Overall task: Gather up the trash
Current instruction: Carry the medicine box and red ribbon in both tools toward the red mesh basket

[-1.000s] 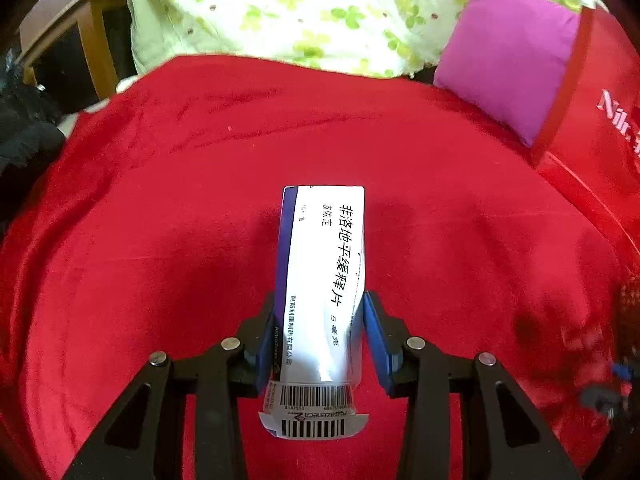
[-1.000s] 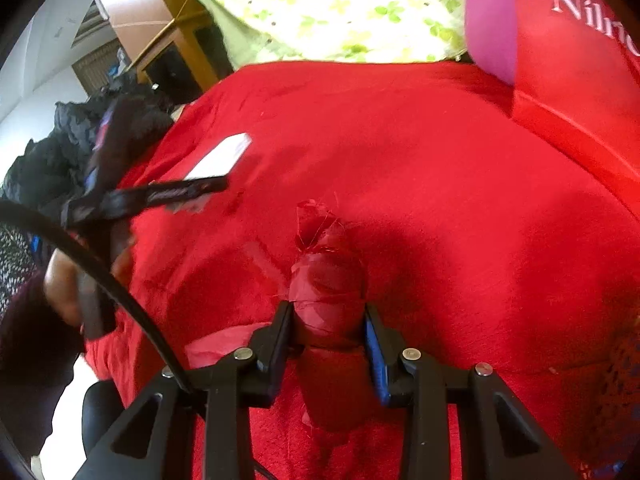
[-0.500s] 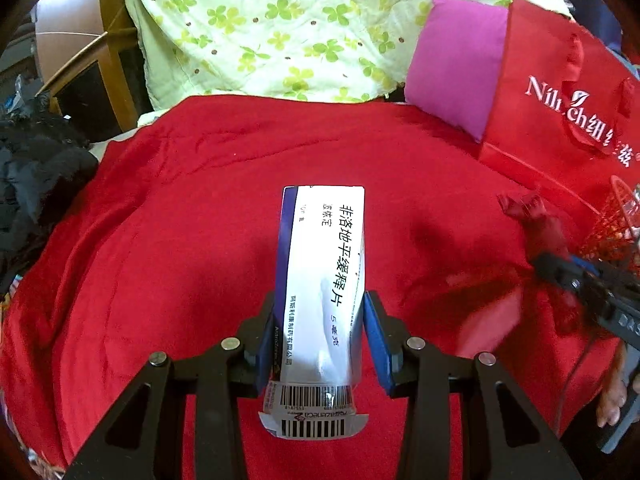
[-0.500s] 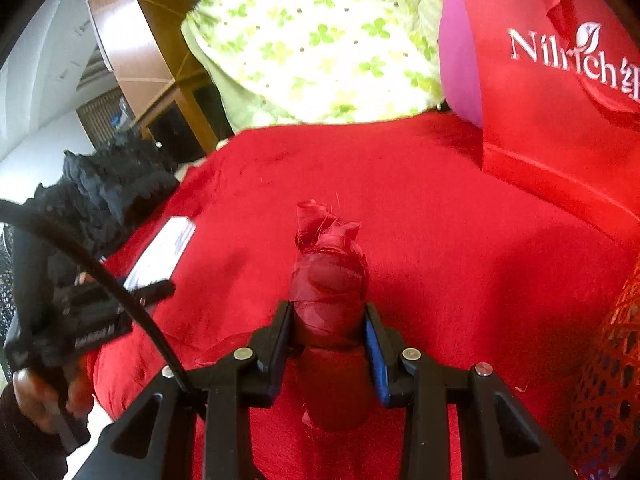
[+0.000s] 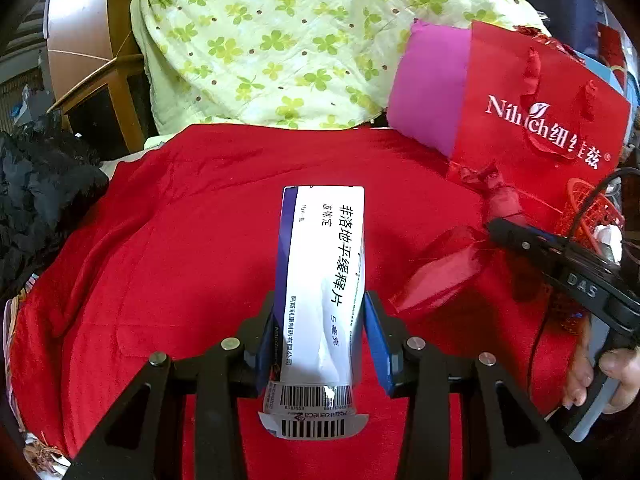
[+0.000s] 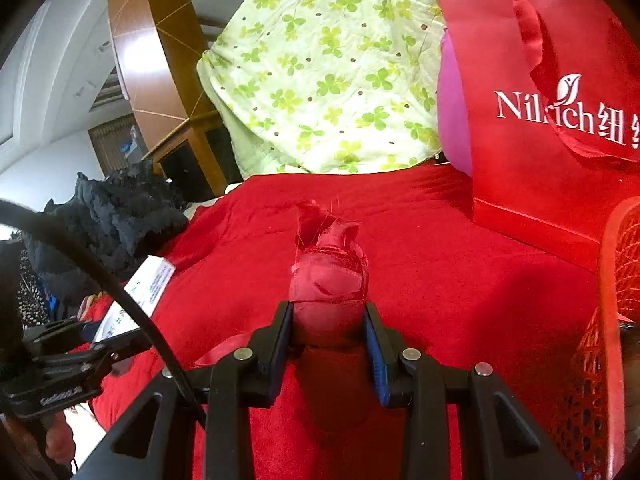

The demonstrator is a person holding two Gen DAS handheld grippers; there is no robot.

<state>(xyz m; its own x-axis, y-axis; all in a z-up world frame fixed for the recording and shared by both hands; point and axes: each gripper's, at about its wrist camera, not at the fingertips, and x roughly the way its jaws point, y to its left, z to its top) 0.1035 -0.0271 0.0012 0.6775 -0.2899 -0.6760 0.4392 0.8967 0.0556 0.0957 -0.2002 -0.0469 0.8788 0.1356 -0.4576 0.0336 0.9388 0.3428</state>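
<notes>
Above the red blanket [image 5: 180, 260], both tongs are full: the left gripper [image 5: 320, 332] is clamped on a white medicine box [image 5: 326, 280], the right gripper [image 6: 328, 332] pinches a wad of red fabric scrap [image 6: 330, 276]. A red mesh basket [image 6: 608, 320] sits just to the right. The scrap's loose tail could snag on the basket rim, or the tall box could tip from its low grip and fall short

Black two-finger left gripper [image 5: 318, 332] and right gripper [image 6: 328, 340] alike, angular cut-out arms, blue pads [image 5: 376, 336] inside, round silver screws [image 5: 231, 344] on top, white "DAS" lettering, thick black cable [image 6: 120, 296], bare-skinned hand [image 5: 616, 376].
</notes>
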